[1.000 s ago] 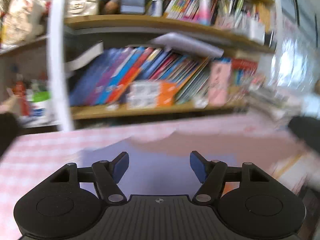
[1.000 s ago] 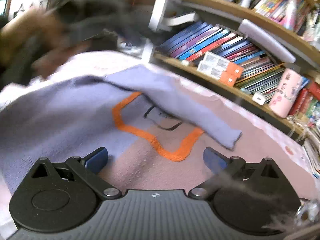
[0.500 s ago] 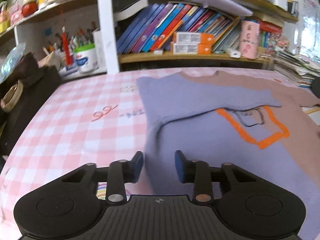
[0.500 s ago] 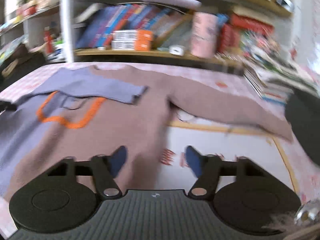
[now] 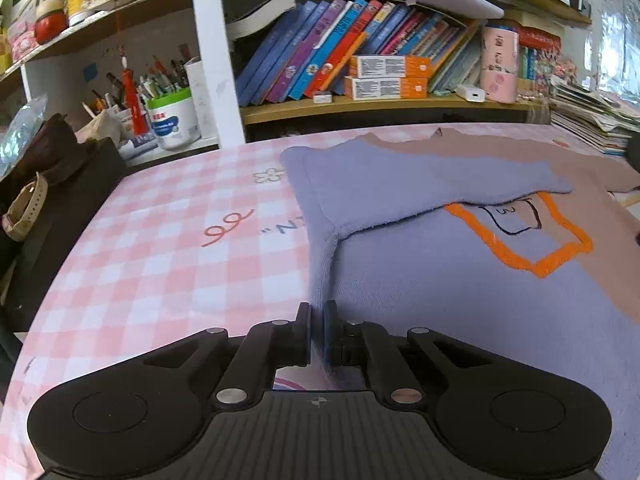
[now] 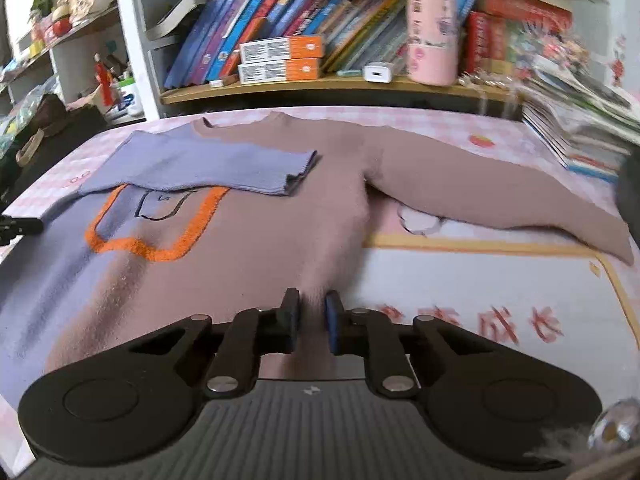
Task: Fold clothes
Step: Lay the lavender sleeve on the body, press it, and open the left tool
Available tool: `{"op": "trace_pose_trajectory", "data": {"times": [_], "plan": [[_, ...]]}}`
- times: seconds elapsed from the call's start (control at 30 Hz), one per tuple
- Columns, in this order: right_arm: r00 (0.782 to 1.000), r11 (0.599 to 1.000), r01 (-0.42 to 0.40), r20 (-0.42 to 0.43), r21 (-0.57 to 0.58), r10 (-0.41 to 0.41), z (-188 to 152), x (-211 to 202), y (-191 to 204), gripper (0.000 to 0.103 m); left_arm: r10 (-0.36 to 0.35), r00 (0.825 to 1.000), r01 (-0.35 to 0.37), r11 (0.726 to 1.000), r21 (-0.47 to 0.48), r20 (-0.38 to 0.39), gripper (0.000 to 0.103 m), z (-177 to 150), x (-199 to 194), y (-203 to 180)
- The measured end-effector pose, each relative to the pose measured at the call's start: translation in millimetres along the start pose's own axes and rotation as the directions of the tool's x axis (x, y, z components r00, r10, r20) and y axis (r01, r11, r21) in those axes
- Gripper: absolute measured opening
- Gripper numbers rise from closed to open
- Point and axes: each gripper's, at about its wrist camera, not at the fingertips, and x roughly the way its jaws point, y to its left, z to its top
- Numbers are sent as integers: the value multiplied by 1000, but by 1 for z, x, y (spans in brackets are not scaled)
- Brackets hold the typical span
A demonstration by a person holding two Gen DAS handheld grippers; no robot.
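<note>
A purple and brown sweater (image 5: 440, 264) with an orange outline lies flat on the pink checked tablecloth (image 5: 160, 264). Its purple sleeve (image 5: 420, 184) is folded across the chest. My left gripper (image 5: 317, 316) is shut on the sweater's left side edge near the hem. In the right wrist view the sweater (image 6: 248, 240) spreads ahead, its brown sleeve (image 6: 500, 200) stretched out to the right. My right gripper (image 6: 312, 312) is shut on the sweater's right side edge near the hem.
Shelves of books (image 5: 360, 52) stand behind the table. A pen pot (image 5: 172, 116) and a black bag (image 5: 52, 184) sit at the left. A stack of magazines (image 6: 580, 120) lies at the right. A pink cup (image 6: 432, 36) stands on the shelf.
Both grippers have come down to the sweater's near edge and closed on it, the left on the purple side, the right on the brown side.
</note>
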Motion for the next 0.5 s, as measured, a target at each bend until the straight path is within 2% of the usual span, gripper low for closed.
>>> {"op": "trace_pose_trajectory", "data": {"times": [0.5], "plan": [[999, 991, -31, 12, -131, 33, 43, 63, 53, 13, 71, 997, -73, 993, -92, -22, 5, 17, 30, 61]]}}
